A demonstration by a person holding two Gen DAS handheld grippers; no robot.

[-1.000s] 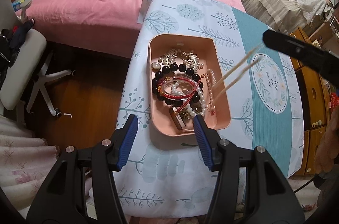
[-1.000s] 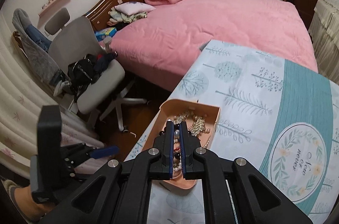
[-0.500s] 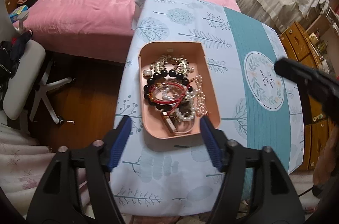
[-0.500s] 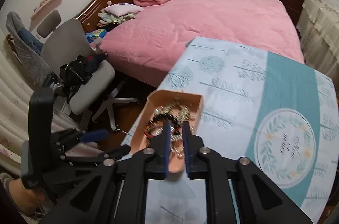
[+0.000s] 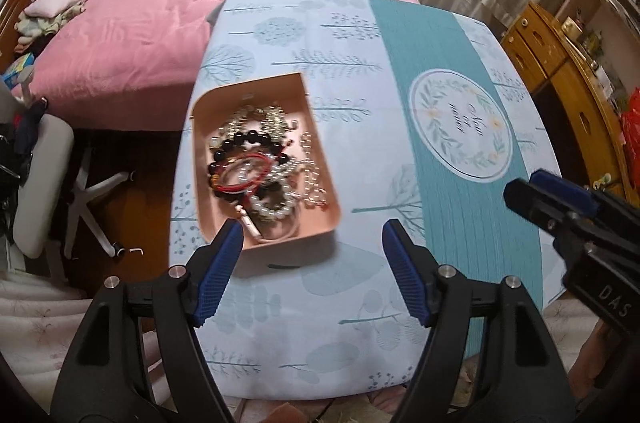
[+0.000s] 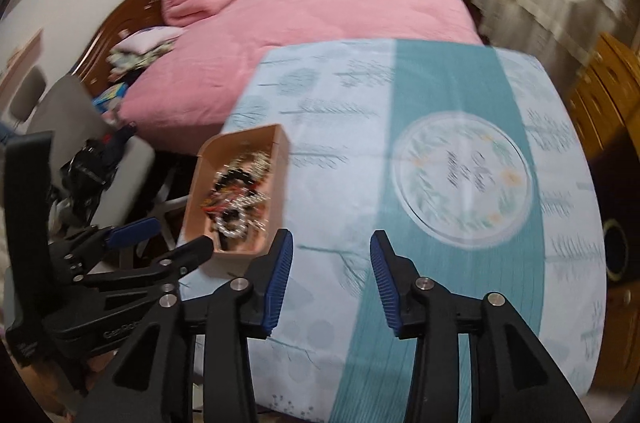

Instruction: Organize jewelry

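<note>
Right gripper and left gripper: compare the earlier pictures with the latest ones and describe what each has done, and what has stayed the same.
The right gripper, earlier shut over the tray, has let go and swung right over the tablecloth; its jaws are opening with nothing between them. The left gripper has opened wide and pulled back from the tray, empty. The jewelry stays heaped in the tray.

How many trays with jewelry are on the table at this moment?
1. The pink tray stands near the left edge of the table, on the tree-print cloth, with bracelets and bead strings piled inside. The rest of the visible tabletop shows no other tray.
</note>
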